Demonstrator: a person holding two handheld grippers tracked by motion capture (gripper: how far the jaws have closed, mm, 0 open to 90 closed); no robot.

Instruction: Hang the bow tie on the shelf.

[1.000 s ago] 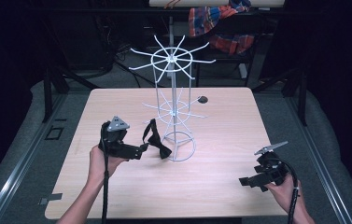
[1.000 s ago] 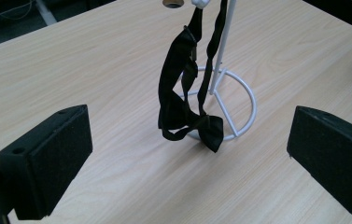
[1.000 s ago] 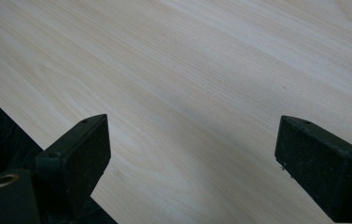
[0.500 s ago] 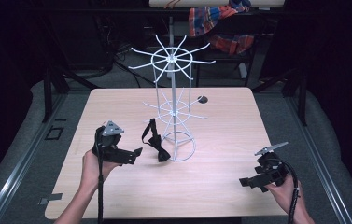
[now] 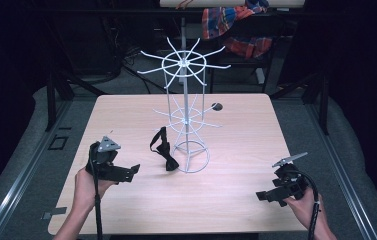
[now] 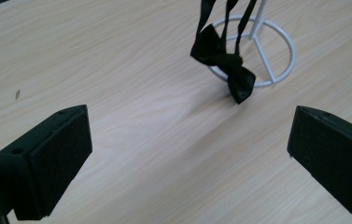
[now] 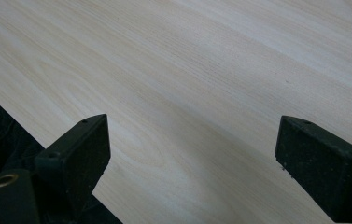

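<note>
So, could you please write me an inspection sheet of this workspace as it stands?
Surface: light wooden table, bare apart from the items below.
Job's things: white wire rack stands upright mid-table on its ring base; black bow tie hangs by its strap from a lower arm, beside the base, its tip at the tabletop.
Clutter: small dark round object behind the rack; cannot tell what it is.
Grippers: left hand-held gripper open, aimed at the bow tie; right hand-held gripper open, over bare table near the front right corner.
Cables: one trails from each gripper toward the person.
Surroundings: dark room, grey floor, plaid cloth behind the table.
</note>
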